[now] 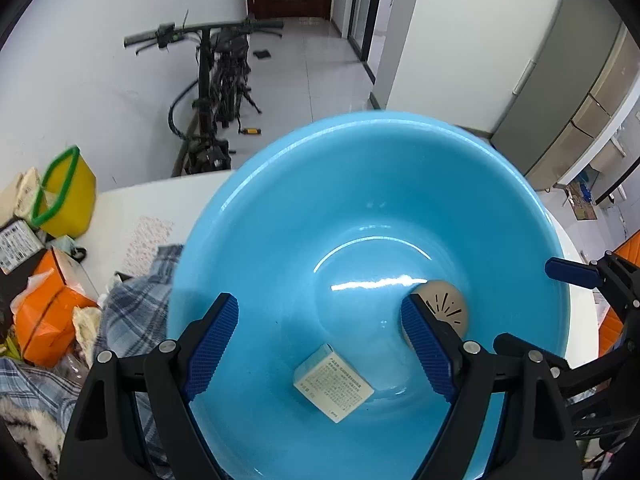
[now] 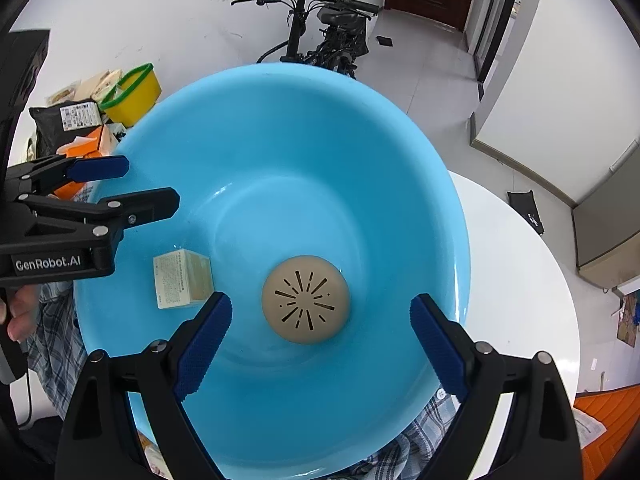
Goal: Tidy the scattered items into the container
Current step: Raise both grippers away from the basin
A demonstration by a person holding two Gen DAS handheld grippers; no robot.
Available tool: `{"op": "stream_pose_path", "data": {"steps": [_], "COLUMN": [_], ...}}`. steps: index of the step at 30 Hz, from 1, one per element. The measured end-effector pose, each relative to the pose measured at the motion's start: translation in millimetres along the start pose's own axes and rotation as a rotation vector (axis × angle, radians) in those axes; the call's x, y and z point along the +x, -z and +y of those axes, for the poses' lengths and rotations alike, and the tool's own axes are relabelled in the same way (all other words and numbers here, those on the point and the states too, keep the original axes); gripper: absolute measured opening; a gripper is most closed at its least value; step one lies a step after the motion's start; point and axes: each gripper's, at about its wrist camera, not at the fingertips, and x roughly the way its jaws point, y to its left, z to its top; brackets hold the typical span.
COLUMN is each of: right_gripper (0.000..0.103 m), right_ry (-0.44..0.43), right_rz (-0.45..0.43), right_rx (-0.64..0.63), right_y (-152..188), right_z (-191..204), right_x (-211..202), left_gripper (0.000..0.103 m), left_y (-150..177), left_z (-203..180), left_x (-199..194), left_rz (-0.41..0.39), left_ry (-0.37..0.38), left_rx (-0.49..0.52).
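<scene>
**Blue basin holds two items, both grippers empty above it**

Blue round plastic basin [image 2: 280,140] sits on a white round table [image 2: 520,260]. On the basin's floor lie a beige domed plastic disc with dark slots [image 2: 306,304] and, apart from it, a small cream printed cardboard box [image 2: 182,280].

Both look light and stiff. The disc's smooth dome may slip, so its rim seems the better hold; the box offers flat opposite faces.

The left gripper [image 1: 320,344] and right gripper [image 2: 320,344] hover over the basin, jaws spread wide and holding nothing.

Beside the basin lies blue checked cloth [image 1: 136,300], then orange packaging [image 1: 48,312] and a yellow tub with a green rim [image 1: 68,192]. Beyond the basin, a black bicycle [image 2: 320,40] leans on a white wall above a pale tiled floor.
</scene>
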Motion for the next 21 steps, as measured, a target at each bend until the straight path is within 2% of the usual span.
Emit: {"op": "stream_pose_path", "data": {"steps": [4,7,9,13,16,21], "right_gripper": [0.090,0.090,0.090,0.100,0.103,0.103], "right_ry": [0.011,0.055,0.075,0.104,0.097,0.075], "right_rz": [-0.106,-0.223,-0.292,-0.415,-0.477,-0.473], "right_rx": [0.035,0.039,0.050,0.118,0.152,0.170], "right_y": [1.5,4.3,7.4,18.7,26.2,27.6], "right_z": [-0.4,2.8,3.4,-1.5,-4.0,-6.9], "right_x": [-17.8,-34.9,-43.2,-53.7,-56.0,-53.2], "left_gripper": [0.086,0.086,0.086,0.101,0.101,0.101], "left_y": [1.9,6.0,10.5,23.4,29.3,39.6], "left_z": [-2.9,-4.6,-7.2,-5.8,0.5,6.5], "left_x": [-18.2,-38.0,-52.2,-66.9,-71.6,-81.0], "left_rz": [-0.087,-0.215,-0.322,-0.486,-0.525,-0.575], "left_ry": [-0.011,-0.003,-0.032,-0.105,-0.074,-0.058], "left_rx": [0.011,0.013,0.033,0.043,0.016,0.011]}}
